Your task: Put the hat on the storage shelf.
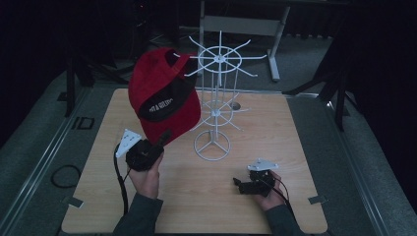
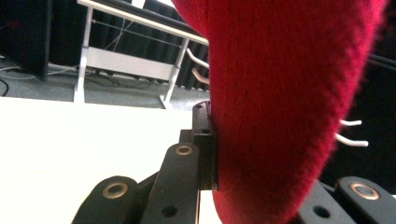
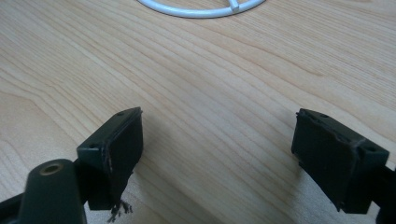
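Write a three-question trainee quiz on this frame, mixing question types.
1. True or false: the left tool is shut on the red cap.
2. The right tool is: A) open above the bare table; B) shut on the rack's base; C) holding the cap.
3. What white thing stands beside the cap?

Key: 1 true: the cap's cloth is pinched between its jaws. 2 A: its jaws stand wide apart over bare wood. 3 the wire rack, with hook arms and a ring base.

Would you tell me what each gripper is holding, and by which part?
Left gripper clamps the red cap at its lower edge; right gripper holds nothing.
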The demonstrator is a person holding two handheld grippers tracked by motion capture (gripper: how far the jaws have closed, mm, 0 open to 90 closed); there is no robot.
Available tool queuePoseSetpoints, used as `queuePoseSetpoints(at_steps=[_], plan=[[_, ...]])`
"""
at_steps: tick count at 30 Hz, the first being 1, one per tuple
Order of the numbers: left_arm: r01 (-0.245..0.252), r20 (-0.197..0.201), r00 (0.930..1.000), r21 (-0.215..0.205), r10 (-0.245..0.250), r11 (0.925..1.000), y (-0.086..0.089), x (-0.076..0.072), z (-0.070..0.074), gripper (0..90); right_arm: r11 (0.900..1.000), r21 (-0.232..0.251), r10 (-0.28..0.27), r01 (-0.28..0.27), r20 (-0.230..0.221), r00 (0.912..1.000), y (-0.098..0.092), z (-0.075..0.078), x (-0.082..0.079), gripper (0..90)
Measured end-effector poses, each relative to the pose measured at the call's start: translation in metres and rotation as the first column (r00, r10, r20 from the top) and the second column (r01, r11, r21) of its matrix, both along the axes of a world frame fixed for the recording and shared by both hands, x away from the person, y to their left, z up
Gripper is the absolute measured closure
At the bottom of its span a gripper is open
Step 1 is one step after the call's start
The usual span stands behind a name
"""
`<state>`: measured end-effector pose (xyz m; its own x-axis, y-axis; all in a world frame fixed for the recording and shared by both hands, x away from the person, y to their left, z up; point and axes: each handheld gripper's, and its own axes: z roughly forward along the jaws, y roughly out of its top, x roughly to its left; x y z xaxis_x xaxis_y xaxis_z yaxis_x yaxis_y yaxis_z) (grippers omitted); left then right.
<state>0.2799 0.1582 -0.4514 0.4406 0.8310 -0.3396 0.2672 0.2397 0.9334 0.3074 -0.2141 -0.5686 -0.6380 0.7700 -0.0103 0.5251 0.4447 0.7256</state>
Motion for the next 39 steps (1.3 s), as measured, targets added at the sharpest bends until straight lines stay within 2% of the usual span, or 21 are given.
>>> queuePoseSetpoints(at_steps=[17,21,26,31,39], plan=[[0.03,-0.04,0.9988,0.055,-0.028,0.9981,-0.001,0.001,-0.015,83.9,1.0,-0.002,0.001,-0.001,0.001,1.0,0.0,0.0,0.0,16.5],[0.052,-0.061,0.997,0.072,-0.048,0.996,0.002,0.002,-0.019,82.8,1.0,-0.002,0.001,-0.001,0.001,1.0,0.0,0.0,0.0,16.5],[0.05,-0.08,0.9959,0.088,-0.043,0.9949,0.005,0.003,-0.023,82.0,1.0,-0.001,0.001,-0.001,0.0,1.0,0.0,0.0,0.0,16.5],[0.062,-0.088,0.9948,0.127,-0.051,0.99,0.006,0.002,-0.025,81.1,1.0,-0.002,0.002,-0.002,0.001,1.0,0.0,0.0,0.0,16.5],[0.087,-0.106,0.9918,0.145,-0.072,0.9857,0.008,0.002,-0.029,69.9,1.0,-0.001,0.001,-0.001,0.0,1.0,0.0,0.0,0.0,16.5]])
